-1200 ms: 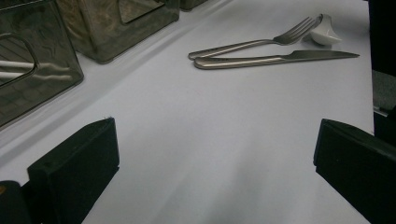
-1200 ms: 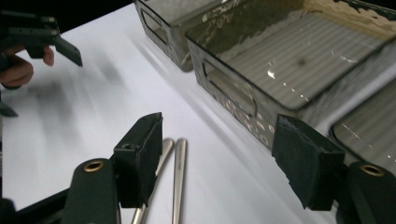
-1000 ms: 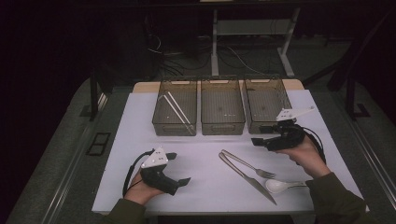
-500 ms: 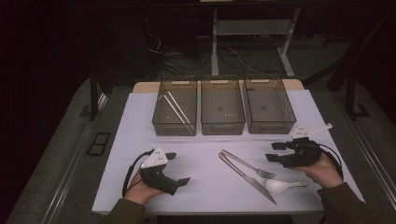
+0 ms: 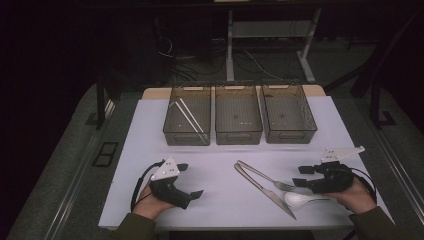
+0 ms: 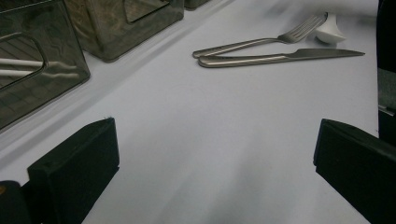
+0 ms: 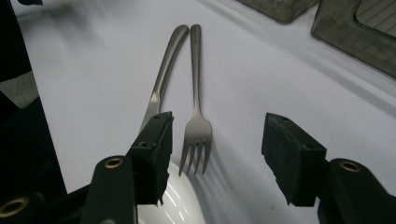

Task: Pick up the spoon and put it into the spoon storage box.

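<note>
A metal fork point(image 5: 267, 177) and knife point(image 5: 265, 189) lie side by side on the white mat, with a white spoon point(image 5: 305, 199) at their right end. My right gripper point(image 5: 301, 179) is low over that end. In the right gripper view its jaws stand apart around the fork's tines point(image 7: 196, 154), pads not touching; they have just been closing a little. The knife point(image 7: 163, 79) runs under its left jaw, above the spoon's bowl point(image 7: 173, 205). My left gripper point(image 5: 191, 180) rests open on the mat at the near left, its jaws wide with nothing between them point(image 6: 215, 172).
Three dark see-through bins stand in a row at the back of the mat: the left one point(image 5: 186, 137) holds white chopsticks point(image 5: 190, 117); the middle point(image 5: 238, 136) and right point(image 5: 290, 135) look bare inside. The mat's near edge point(image 5: 220, 226) runs just behind both hands.
My right gripper has come from beside the right bin toward the near edge and down to the fork and spoon. The left gripper has stayed put.
</note>
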Demonstrator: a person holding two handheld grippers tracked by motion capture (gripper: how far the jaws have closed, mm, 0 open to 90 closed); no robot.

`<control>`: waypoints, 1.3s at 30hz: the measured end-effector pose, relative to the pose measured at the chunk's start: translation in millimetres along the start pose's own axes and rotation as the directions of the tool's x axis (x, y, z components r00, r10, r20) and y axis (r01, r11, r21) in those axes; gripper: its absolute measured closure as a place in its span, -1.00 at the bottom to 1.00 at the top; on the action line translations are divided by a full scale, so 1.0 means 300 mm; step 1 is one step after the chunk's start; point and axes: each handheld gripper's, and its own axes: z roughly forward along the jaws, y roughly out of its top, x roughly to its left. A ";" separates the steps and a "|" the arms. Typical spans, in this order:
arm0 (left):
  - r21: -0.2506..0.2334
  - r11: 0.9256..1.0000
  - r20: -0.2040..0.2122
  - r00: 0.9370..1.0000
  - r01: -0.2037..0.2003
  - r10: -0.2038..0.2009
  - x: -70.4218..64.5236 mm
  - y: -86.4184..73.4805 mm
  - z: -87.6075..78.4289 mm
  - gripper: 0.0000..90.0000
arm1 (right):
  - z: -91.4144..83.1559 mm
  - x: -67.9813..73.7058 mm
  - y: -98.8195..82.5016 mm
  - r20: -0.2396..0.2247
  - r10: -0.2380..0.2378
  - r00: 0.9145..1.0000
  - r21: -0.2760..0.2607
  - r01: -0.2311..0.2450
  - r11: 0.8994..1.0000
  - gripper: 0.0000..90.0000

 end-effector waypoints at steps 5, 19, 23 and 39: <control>0.002 1.000 -0.003 1.000 0.000 0.000 0.001 -0.001 -0.002 -1.00 | -0.006 0.006 -0.029 -0.002 -0.004 1.000 0.007 0.004 1.000 -0.07; 0.003 1.000 -0.005 1.000 0.000 0.000 0.003 -0.002 -0.003 -1.00 | 0.023 0.027 -0.082 -0.023 -0.040 0.999 0.083 0.041 0.996 0.03; -0.001 1.000 -0.005 1.000 0.004 -0.004 0.001 -0.001 -0.002 -1.00 | 0.034 0.033 -0.094 -0.032 -0.058 0.998 0.120 0.062 0.991 0.05; 0.005 1.000 -0.004 1.000 -0.001 0.001 0.000 -0.001 -0.001 -1.00 | 0.060 0.068 -0.104 -0.074 -0.166 0.983 0.208 0.178 0.962 0.45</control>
